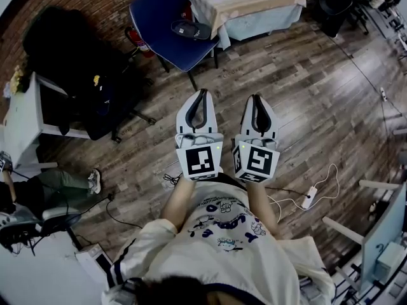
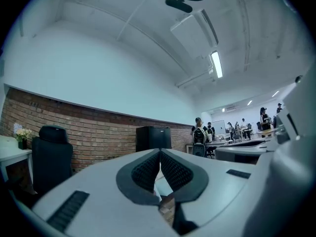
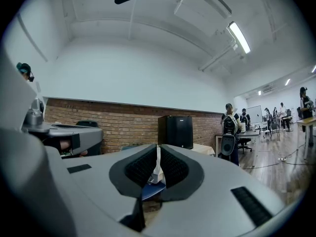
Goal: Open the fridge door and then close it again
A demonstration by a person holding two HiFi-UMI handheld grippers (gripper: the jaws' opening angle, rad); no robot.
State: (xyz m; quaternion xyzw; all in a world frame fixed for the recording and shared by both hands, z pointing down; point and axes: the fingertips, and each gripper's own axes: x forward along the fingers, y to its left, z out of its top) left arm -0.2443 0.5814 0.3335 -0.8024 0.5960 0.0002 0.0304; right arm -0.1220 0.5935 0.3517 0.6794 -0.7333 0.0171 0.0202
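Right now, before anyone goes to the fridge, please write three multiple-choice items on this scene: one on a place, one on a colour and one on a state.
1. Where does the blue chair stand?
A. On the floor, left of the cloth-covered table in the head view.
B. On top of that table.
C. Tipped over against a wall.

2. What colour is the fridge?
A. White.
B. Red.
C. Black.

3. How do the left gripper's jaws stand?
A. Wide apart.
B. Together, with nothing between them.
C. Closed on a handle.

Answers: 1 A, the head view shows it upright beside the table. 2 C, both gripper views show a black box against the brick wall. 3 B, its own view shows the pads meeting with nothing between them.
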